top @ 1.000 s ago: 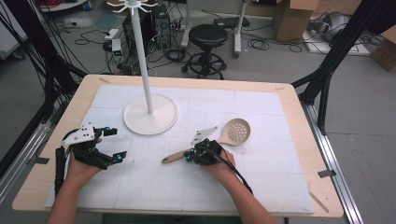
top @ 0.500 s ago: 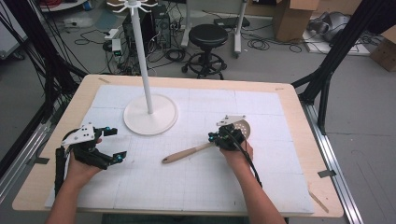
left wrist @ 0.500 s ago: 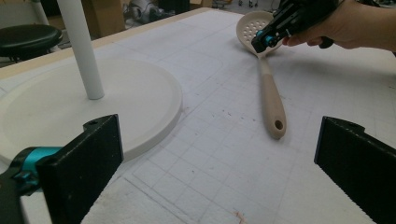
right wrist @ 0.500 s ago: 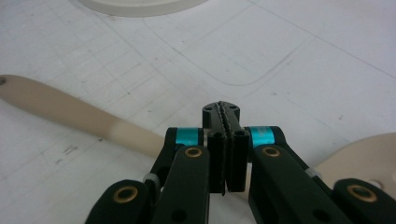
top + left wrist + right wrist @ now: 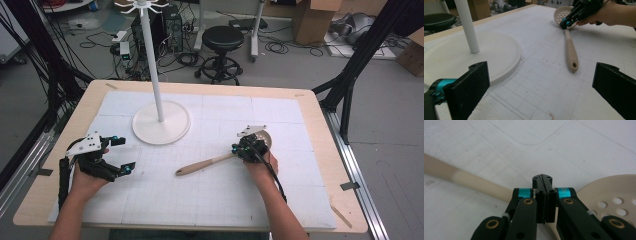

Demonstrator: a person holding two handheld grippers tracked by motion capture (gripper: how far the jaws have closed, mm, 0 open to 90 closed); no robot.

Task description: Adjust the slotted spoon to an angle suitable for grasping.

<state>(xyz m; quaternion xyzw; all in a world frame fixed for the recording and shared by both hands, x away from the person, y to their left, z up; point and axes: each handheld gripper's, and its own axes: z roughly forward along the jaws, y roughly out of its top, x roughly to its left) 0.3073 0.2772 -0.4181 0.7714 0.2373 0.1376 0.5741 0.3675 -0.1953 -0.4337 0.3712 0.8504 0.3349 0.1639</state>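
Observation:
A beige slotted spoon (image 5: 205, 164) lies on the white mat, handle toward the near left and perforated bowl (image 5: 616, 195) toward the far right. My right gripper (image 5: 246, 149) hovers over the spoon's neck next to the bowl. Its jaws (image 5: 543, 179) are shut flat together with nothing between them, and the spoon passes underneath. The left gripper view shows that same gripper (image 5: 566, 24) tipped down at the neck of the spoon (image 5: 571, 53). My left gripper (image 5: 124, 154) rests at the near left, open wide and empty (image 5: 541, 75), well away from the spoon.
A white stand with a tall pole and a round base (image 5: 161, 125) stands on the mat at the back left, its base (image 5: 461, 57) just ahead of my left gripper. The mat covers a wooden table (image 5: 320, 125). A stool and cables lie on the floor beyond.
My right gripper has slid right and farther away along the spoon, from over the handle to the neck by the bowl. The spoon and my left gripper have stayed put.

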